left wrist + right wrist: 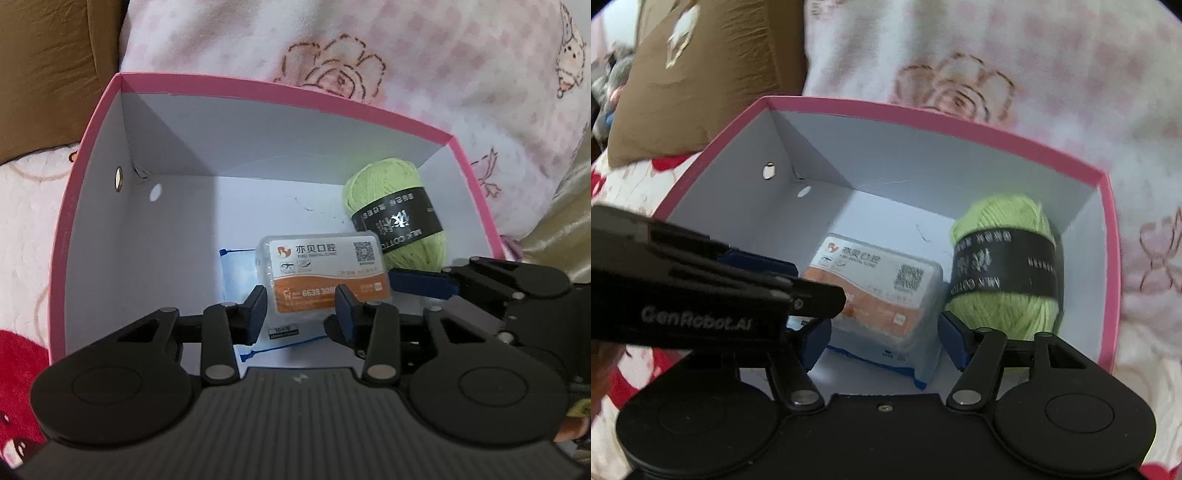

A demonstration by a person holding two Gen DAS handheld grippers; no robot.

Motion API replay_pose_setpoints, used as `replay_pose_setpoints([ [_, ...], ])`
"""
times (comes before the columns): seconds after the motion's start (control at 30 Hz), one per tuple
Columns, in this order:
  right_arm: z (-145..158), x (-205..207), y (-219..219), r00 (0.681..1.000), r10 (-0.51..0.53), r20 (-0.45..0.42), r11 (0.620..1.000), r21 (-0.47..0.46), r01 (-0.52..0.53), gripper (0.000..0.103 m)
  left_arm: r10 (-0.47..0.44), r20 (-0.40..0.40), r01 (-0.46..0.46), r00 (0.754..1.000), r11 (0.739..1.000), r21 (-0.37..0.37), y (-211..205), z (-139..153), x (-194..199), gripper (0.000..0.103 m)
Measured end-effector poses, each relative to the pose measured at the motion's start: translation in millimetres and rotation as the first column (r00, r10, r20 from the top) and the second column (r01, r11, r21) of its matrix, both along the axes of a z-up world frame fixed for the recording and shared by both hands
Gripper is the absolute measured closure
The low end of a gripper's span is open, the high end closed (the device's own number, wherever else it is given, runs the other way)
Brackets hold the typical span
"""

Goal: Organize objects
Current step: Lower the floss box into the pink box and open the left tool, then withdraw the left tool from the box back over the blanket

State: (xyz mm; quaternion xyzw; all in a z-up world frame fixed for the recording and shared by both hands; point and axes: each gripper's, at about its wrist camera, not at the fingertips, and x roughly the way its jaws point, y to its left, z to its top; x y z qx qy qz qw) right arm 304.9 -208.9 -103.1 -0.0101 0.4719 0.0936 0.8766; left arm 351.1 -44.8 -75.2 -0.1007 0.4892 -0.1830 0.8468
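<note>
step: place clear box (325, 273) in pink box (88, 155) | left gripper (301, 308) spread, holding nothing | right gripper (882, 341) spread astride it | you: clear the yarn (1004, 266)

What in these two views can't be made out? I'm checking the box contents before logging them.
- Blue-edged pouch: mostly covered by the floss box in both views; its print is unreadable.
- Yarn label: blurred in the right wrist view.
- Box floor's near edge: hidden by the left claw and right claw.
- Whether either claw touches anything: unclear.
</note>
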Motion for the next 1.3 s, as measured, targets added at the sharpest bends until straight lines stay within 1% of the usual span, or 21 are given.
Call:
replay_pose_setpoints([
  [0.03,0.3,-1.5,0.2,1.0,0.009,0.004,1.0,0.001,-0.009,0.041,-0.005,0.005,0.004,1.0,1.0,0.006,-1.7,-0.3,0.0,0.067],
  [0.07,0.3,-3.0,1.4,1.0,0.017,0.009,1.0,-0.012,-0.017,0.043,-0.008,0.004,0.008,1.0,1.0,0.004,-2.6,-0.4,0.0,0.068],
  [0.13,0.1,-4.9,3.7,1.0,0.017,0.013,0.999,-0.043,-0.017,0.043,-0.01,0.001,0.01,1.0,1.0,0.001,-3.5,-0.7,-0.2,0.068],
  [0.17,-0.1,-5.5,3.7,1.0,0.015,0.013,0.999,-0.045,-0.015,0.044,-0.007,0.0,0.007,1.0,1.0,0.0,-3.5,-0.9,-0.2,0.068],
  [0.33,-3.4,-4.5,1.2,1.0,0.002,0.016,0.999,-0.041,-0.002,0.044,0.012,0.014,-0.013,1.0,1.0,0.006,-4.9,-3.8,0.3,0.067],
  [0.37,-3.3,-4.4,-0.4,1.0,-0.006,0.019,0.999,-0.038,0.007,0.042,0.01,0.025,-0.01,1.0,1.0,0.008,-6.3,-3.7,-0.5,0.067],
  [0.43,-2.6,-5.0,-4.9,0.999,-0.03,0.028,0.999,-0.032,0.031,0.042,0.0,0.042,-0.001,0.999,1.0,0.018,-10.2,-3.8,-2.6,0.067],
  [0.5,-3.3,-6.3,-8.3,0.999,-0.042,0.018,0.999,-0.021,0.043,0.042,-0.001,0.036,0.001,0.999,1.0,0.02,-12.4,-5.0,-3.6,0.067],
  [0.53,-3.7,-7.4,-9.4,0.999,-0.042,0.016,0.999,-0.025,0.043,0.042,-0.003,0.036,0.003,0.999,1.0,0.016,-13.1,-6.2,-4.0,0.065],
  [0.57,-3.8,-8.3,-10.8,0.999,-0.042,0.008,0.999,-0.029,0.042,0.04,-0.004,0.037,0.003,0.999,1.0,0.013,-13.5,-7.7,-3.6,0.059],
  [0.6,-4.0,-8.2,-13.0,0.999,-0.04,-0.009,0.999,-0.029,0.04,0.039,-0.007,0.035,0.006,0.999,1.0,0.012,-13.8,-9.1,-2.5,0.057],
  [0.63,-2.6,-9.0,-16.8,0.999,-0.041,-0.017,0.999,-0.022,0.041,0.04,-0.007,0.027,0.006,1.0,1.0,0.01,-13.8,-9.4,-1.8,0.056],
  [0.7,4.5,-15.7,-24.5,1.0,-0.023,-0.013,0.999,0.043,0.024,0.04,0.001,0.012,-0.001,1.0,1.0,0.006,-12.6,-7.8,-2.7,0.056],
  [0.73,9.1,-19.5,-25.8,1.0,-0.025,-0.015,0.998,0.061,0.026,0.04,-0.003,0.019,0.003,1.0,1.0,0.008,-11.9,-5.6,-5.1,0.056],
  [0.83,25.8,-33.7,-20.4,1.0,-0.006,0.017,0.998,0.06,0.005,0.037,0.002,0.044,-0.003,0.999,0.999,0.032,-9.8,4.0,-13.4,0.054],
  [0.93,40.6,-49.9,-15.3,0.999,0.019,0.051,0.999,0.043,-0.021,0.034,0.006,0.058,-0.007,0.998,1.0,0.011,-3.5,18.2,-23.6,0.054],
  [1.1,62.0,-77.9,-16.0,0.995,0.012,0.094,0.999,0.042,-0.016,0.034,0.007,0.084,-0.009,0.996,1.0,0.016,6.2,49.1,-46.3,0.053],
  [1.17,72.0,-89.0,-14.4,0.994,0.011,0.107,0.999,0.033,-0.015,0.031,0.008,0.09,-0.007,0.996,1.0,-0.009,13.3,63.0,-55.3,0.053],
  [1.23,82.0,-95.1,-11.4,0.996,0.011,0.09,1.0,0.007,-0.012,0.03,0.016,0.1,-0.012,0.995,0.999,-0.036,21.6,77.5,-63.7,0.051],
  [1.3,92.8,-105.1,-4.8,0.994,0.033,0.106,0.999,-0.033,-0.03,0.03,0.021,0.113,-0.017,0.993,0.999,-0.034,27.3,90.7,-73.1,0.051],
])
